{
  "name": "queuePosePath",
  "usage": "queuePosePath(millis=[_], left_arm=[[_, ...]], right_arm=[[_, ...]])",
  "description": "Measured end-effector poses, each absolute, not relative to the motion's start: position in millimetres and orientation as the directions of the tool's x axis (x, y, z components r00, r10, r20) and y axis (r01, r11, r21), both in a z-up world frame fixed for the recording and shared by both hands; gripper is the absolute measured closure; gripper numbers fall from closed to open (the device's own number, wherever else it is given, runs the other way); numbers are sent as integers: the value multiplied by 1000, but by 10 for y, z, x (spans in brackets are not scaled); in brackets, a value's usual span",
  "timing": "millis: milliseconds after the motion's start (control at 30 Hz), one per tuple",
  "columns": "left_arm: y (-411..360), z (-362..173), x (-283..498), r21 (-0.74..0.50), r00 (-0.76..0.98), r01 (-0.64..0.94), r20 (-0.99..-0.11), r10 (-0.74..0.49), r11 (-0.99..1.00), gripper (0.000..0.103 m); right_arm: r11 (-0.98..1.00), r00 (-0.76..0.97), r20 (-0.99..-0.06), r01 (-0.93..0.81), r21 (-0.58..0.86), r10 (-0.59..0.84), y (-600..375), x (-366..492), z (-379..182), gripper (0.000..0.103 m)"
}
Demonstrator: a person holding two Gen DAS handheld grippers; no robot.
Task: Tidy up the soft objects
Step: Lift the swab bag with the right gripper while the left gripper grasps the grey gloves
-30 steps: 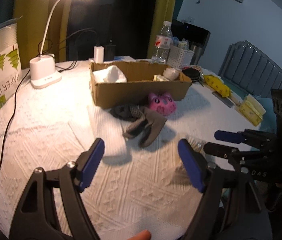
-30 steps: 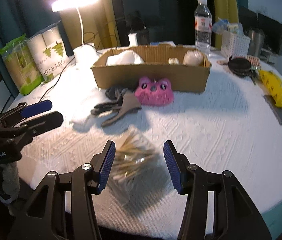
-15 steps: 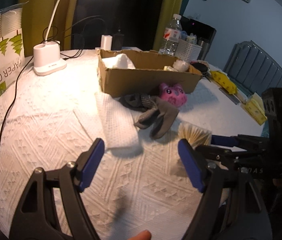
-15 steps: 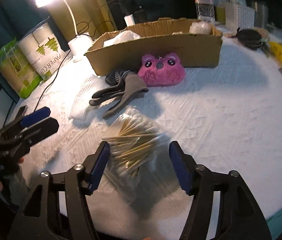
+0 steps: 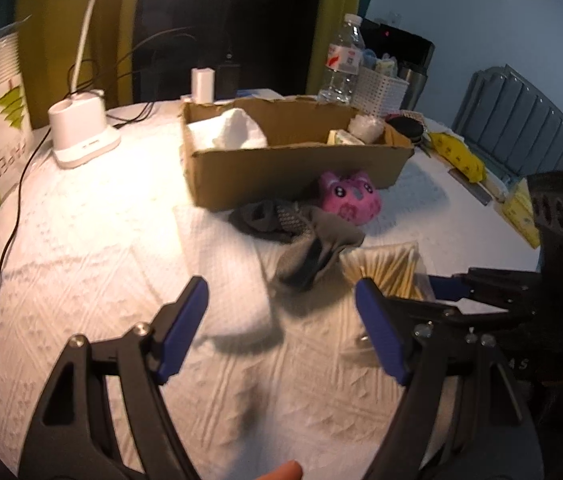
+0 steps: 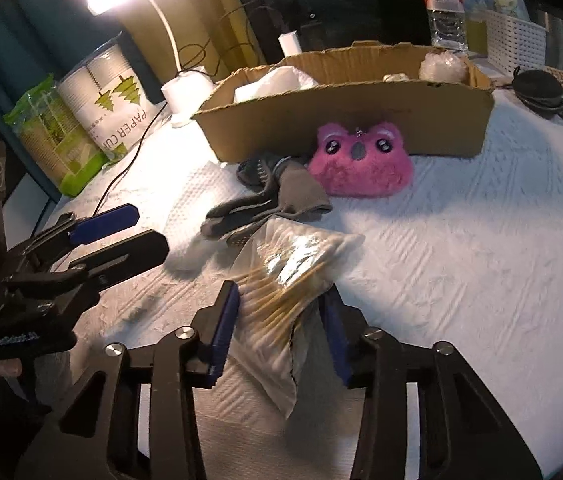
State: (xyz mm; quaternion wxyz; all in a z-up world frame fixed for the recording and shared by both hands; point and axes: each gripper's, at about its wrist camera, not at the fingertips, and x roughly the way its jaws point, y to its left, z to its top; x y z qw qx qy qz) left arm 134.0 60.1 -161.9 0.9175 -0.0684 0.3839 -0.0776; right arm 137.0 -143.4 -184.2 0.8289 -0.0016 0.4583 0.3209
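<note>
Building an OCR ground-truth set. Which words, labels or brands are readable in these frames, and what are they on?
"PAPER CU": paper cup sleeve, last letter cut off by the green packet.
"GenRobot.AI", blurred, roughly legible: body of the left hand-held gripper.
"AS": fragment on the right hand-held gripper body in the left wrist view.
Water bottle label: red and white, too small to read.
Yellow packet: dark marks, unreadable.

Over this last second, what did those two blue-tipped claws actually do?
The right gripper moved forward and closed on the bag of cotton swabs, now pinched between its fingers. The left gripper stayed open, drifting closer to the white paper towel. The gray gloves, pink plush and cardboard box stayed put.
</note>
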Motion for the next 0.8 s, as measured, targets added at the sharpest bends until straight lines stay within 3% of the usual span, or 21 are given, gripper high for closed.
queuePosePath(millis=[700,767,800], left_arm=[[-93,-1918,2273,-35,607,96,-790,-86,995,26],[-101,-1929,2284,-25,611,107,-787,-85,994,28],[-101,-1933,2280,-22,612,113,-786,-87,993,38]], right_arm=[[858,485,-723,-410,310,493,-2547,1925,-1759,61],[857,485,-720,-408,316,496,-2564,1945,-1769,61],[856,485,-719,-408,318,498,-2569,1951,-1767,61]])
